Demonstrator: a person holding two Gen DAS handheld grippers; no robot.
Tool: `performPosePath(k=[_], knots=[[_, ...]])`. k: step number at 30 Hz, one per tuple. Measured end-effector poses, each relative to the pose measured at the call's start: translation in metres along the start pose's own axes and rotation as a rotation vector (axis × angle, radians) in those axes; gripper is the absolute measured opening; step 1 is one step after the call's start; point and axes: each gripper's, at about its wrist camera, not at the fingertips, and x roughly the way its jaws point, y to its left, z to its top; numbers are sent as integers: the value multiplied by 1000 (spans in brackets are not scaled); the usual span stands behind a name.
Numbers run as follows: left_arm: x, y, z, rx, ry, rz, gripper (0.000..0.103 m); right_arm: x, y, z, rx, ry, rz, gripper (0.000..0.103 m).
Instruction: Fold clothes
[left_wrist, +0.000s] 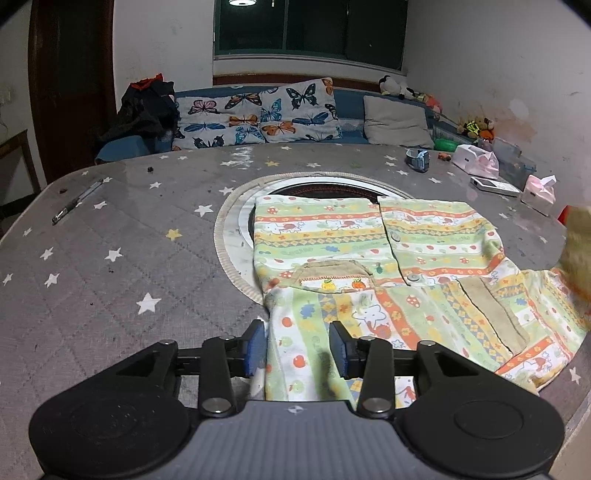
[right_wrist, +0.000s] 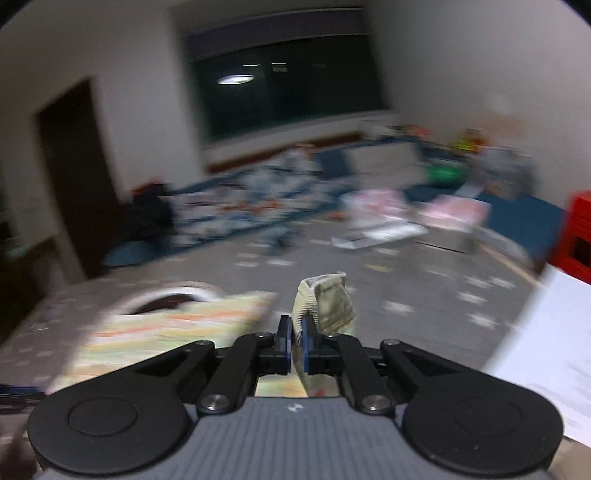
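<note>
A small button-up garment with green, orange and yellow cartoon stripes lies spread on the grey star-print table cover. It partly covers a round ringed opening in the table. My left gripper stands open over the garment's near sleeve, with the cloth lying flat between its blue pads. My right gripper is shut on a beige ribbed cuff, which sticks up above the jaws, lifted off the table. The right wrist view is motion-blurred. The rest of the garment shows to its left.
A pen lies at the far left of the table. Pink tissue boxes, a white device and a blue object sit at the back right. Behind is a sofa with butterfly cushions. A red crate and white paper are at right.
</note>
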Motion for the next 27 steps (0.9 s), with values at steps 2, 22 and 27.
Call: performPosePath(k=[2,22,27], knots=[[-3,2,-2,-3,-4,2,44,5,30,9,-49,4,103,5],[-23,32,-16,-57,-21,34,45,66,217,-51,-367,271,550,16],[-27,21,-10,-36,-47,-8,44,49,184,-48,-372,259,469,22]])
